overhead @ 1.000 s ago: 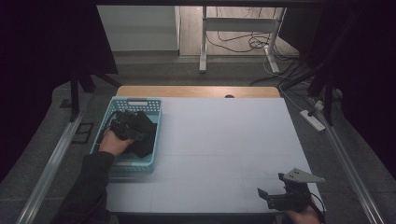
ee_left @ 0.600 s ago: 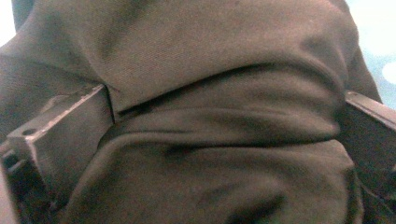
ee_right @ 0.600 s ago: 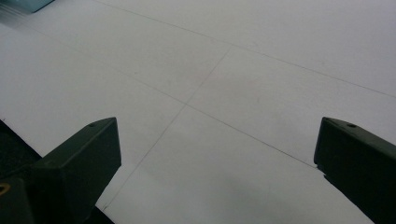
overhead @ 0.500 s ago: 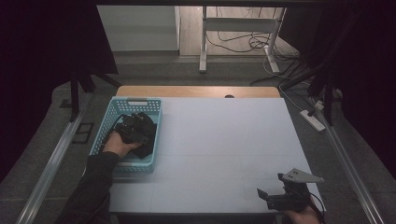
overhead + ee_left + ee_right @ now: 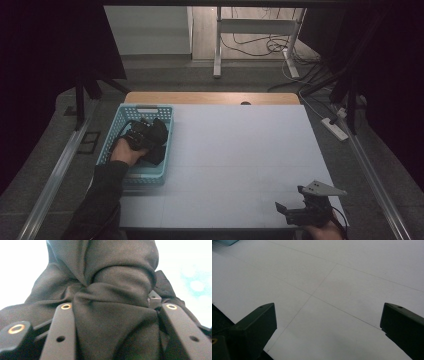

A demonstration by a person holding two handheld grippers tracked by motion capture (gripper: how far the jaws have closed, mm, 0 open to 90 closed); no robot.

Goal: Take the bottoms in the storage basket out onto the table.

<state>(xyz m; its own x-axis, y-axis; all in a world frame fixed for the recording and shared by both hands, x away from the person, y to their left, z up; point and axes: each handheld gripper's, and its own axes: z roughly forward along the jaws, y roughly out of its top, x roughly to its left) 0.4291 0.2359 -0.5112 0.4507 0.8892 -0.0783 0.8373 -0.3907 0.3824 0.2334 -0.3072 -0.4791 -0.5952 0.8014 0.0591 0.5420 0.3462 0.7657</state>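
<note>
A light blue plastic basket (image 5: 145,108) stands at the table's left side with a crumpled black cloth (image 5: 159,134) in it. My left gripper (image 5: 140,136) reaches into the basket. In the left gripper view its jaws have just been closing, and the black cloth (image 5: 112,290) is now bunched tight between them, so the left gripper (image 5: 118,306) is shut on the cloth. My right gripper (image 5: 291,200) rests near the front right corner of the white table (image 5: 240,150). In the right gripper view it (image 5: 328,307) stands open over bare tabletop (image 5: 337,277).
A wooden strip (image 5: 210,97) edges the table's far side. A power strip (image 5: 334,127) lies on the floor to the right, and cables and a metal stand (image 5: 218,45) lie beyond the table. A corner of the basket (image 5: 227,242) shows far off in the right gripper view.
The left hand has shifted slightly inside the basket and the cloth there looks more gathered. The right gripper has not moved.
</note>
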